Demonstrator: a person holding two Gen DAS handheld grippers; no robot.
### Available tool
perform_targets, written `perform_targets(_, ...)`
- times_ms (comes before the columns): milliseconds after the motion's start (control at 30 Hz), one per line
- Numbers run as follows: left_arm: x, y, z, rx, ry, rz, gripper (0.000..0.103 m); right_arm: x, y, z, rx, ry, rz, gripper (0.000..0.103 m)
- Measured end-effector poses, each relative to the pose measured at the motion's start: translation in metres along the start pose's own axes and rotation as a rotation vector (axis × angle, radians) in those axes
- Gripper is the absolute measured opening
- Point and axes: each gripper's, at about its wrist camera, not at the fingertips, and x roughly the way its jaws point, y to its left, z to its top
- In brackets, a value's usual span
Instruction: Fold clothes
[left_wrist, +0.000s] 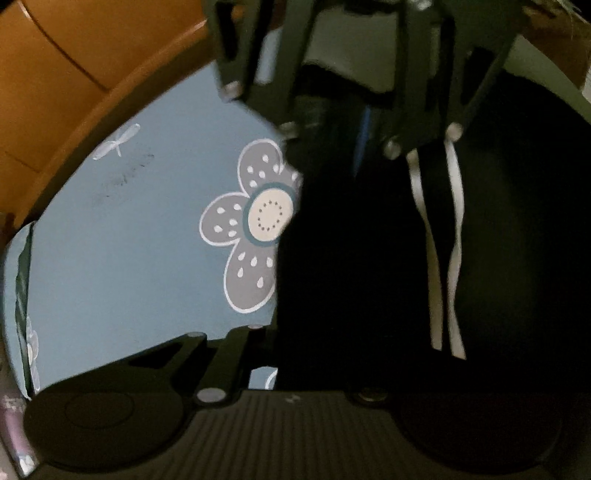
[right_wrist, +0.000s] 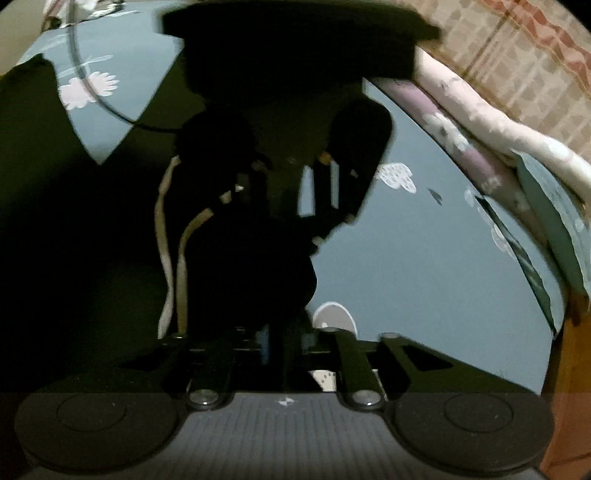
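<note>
Two grippers work over one black garment (left_wrist: 351, 277), which lies on a blue printed bedsheet (left_wrist: 129, 258), filling the right half of the left wrist view and the left half of the right wrist view. Two thin white stripes (left_wrist: 447, 258) run side by side down the dark cloth, wavy and close together. The left gripper (left_wrist: 291, 354) points down at the garment's edge with its jaws together, but the black on black hides whether any cloth is pinched between them. The right gripper (right_wrist: 273, 343) hangs just opposite, also over the garment's edge, and its fingers are lost in the dark fabric, so I cannot tell whether they stand apart or closed. On the bare sheet the left view shows one whole grey flower (left_wrist: 255, 229) with a cream centre, its right side covered by the garment, and one pale dragonfly print (left_wrist: 118, 142). One orange wooden bed frame (left_wrist: 55, 74) curves beyond the sheet. The right view adds one rolled pale blanket (right_wrist: 498, 125) along the sheet's far side, and one thin dark cable (right_wrist: 75, 74) — it loops across the upper left.
</note>
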Motion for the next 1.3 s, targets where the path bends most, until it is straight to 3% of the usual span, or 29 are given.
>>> perform_targets(100,-0.007,-0.009,0.001,-0.001,-0.021,0.026,0.004,0.006,-0.008,0.000,0.059,0.004,0.014,0.052)
perform_targets(300,-0.014,-0.025,0.005,0.049,-0.030,0.050,0.004,0.025,-0.014,0.008,0.086,0.008,0.055,0.055)
perform_targets(367,-0.015,-0.029,0.004,0.062,-0.031,0.062,0.004,0.031,-0.018,0.009,0.107,0.030,0.096,0.048)
perform_targets(400,-0.016,-0.031,0.003,0.061,-0.033,0.069,0.005,0.031,-0.018,0.010,0.110,0.038,0.108,0.019)
perform_targets(433,-0.017,-0.032,0.002,0.060,-0.035,0.077,0.008,0.030,-0.017,0.011,0.107,0.044,0.114,0.008)
perform_targets(467,-0.017,-0.031,0.001,0.051,-0.030,0.076,0.014,0.029,-0.016,0.012,0.105,0.049,0.120,0.008)
perform_targets(533,-0.017,-0.030,-0.003,0.043,-0.032,0.081,0.015,0.025,-0.012,0.014,0.089,0.049,0.107,0.007)
perform_targets(633,-0.011,-0.028,-0.015,0.044,0.022,0.063,0.028,0.020,-0.006,0.017,0.071,0.048,0.095,0.007)
perform_targets(800,0.003,-0.014,-0.055,0.008,0.133,0.012,0.028,0.012,-0.004,0.021,0.078,0.046,0.078,0.007)
perform_targets(1000,0.011,0.005,-0.110,-0.084,0.240,-0.053,0.026,0.008,-0.002,0.019,0.083,0.043,0.071,0.007)
perform_targets(1100,0.012,0.004,-0.125,-0.108,0.269,-0.060,0.019,0.009,-0.005,0.019,0.094,0.043,0.068,0.007)
perform_targets(1167,0.010,0.001,-0.126,-0.108,0.290,-0.035,0.005,0.009,-0.006,0.019,0.099,0.046,0.067,0.007)
perform_targets(1300,0.005,-0.007,-0.122,-0.096,0.300,0.028,0.000,0.009,-0.006,0.020,0.100,0.055,0.059,0.007)
